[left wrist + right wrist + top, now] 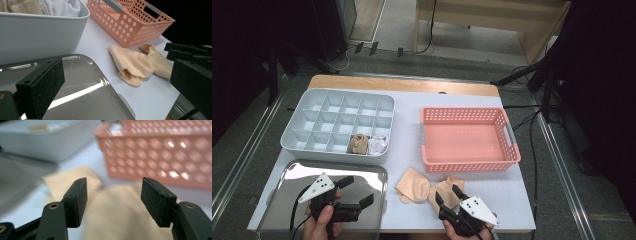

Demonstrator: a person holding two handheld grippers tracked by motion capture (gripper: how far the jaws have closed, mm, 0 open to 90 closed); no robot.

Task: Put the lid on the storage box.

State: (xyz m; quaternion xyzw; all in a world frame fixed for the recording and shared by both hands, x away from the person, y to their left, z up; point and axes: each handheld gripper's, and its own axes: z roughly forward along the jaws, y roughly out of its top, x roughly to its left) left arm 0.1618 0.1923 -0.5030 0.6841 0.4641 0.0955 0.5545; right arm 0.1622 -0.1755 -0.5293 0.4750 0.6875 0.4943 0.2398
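Observation:
Two beige socks lie on the white table in front of the pink basket, one [413, 185] to the left and one [447, 189] partly under my right gripper [447, 193]. That gripper is open, low over the right sock [112, 220], with its pads [80, 200] apart and not pressing on the cloth. My left gripper [357, 190] is open and empty above the shiny metal tray [362, 172]. In the left gripper view both socks [132, 65] lie beyond the tray's corner, and the right gripper [185, 51] comes in from the right.
A grey compartment organizer [302, 145] stands at the back left, with a beige sock [358, 143] and a white sock [378, 145] in two front cells. The pink basket [469, 165] sits at the back right. The table's front edge is close to both hands.

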